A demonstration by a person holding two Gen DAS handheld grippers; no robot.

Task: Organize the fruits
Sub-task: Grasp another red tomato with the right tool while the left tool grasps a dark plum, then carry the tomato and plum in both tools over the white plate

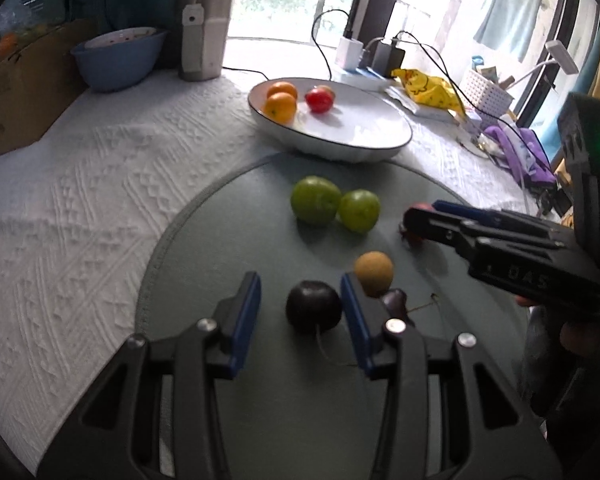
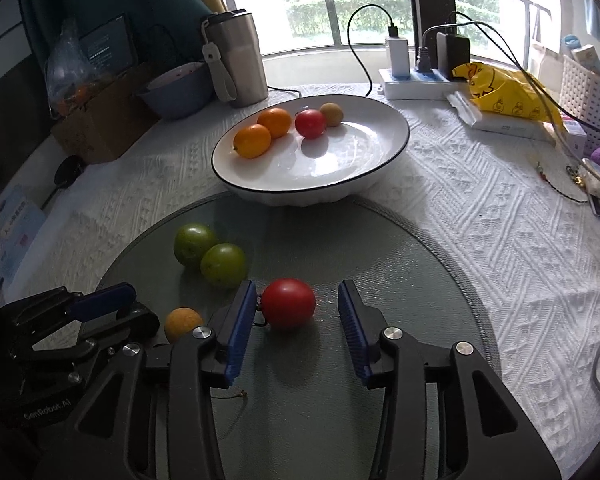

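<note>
A white plate (image 1: 364,128) (image 2: 364,160) holds two oranges (image 2: 264,132), a red fruit (image 2: 310,123) and a small brown fruit (image 2: 332,114). On the round grey mat (image 1: 240,232) lie two green fruits (image 1: 334,206) (image 2: 210,254), a tan fruit (image 1: 374,273) (image 2: 182,322), a dark plum (image 1: 313,306) and a red fruit (image 2: 288,303). My left gripper (image 1: 300,306) is open around the dark plum. My right gripper (image 2: 296,308) is open around the red fruit, its left pad close beside it. The right gripper also shows in the left wrist view (image 1: 424,220), hiding most of that red fruit.
White textured cloth (image 2: 480,220) covers the table. At the back stand a steel tumbler (image 2: 238,60), a blue bowl (image 1: 118,56), a cardboard box (image 2: 100,124), a power strip with chargers (image 2: 416,76), a yellow bag (image 2: 504,92) and a white basket (image 1: 484,92).
</note>
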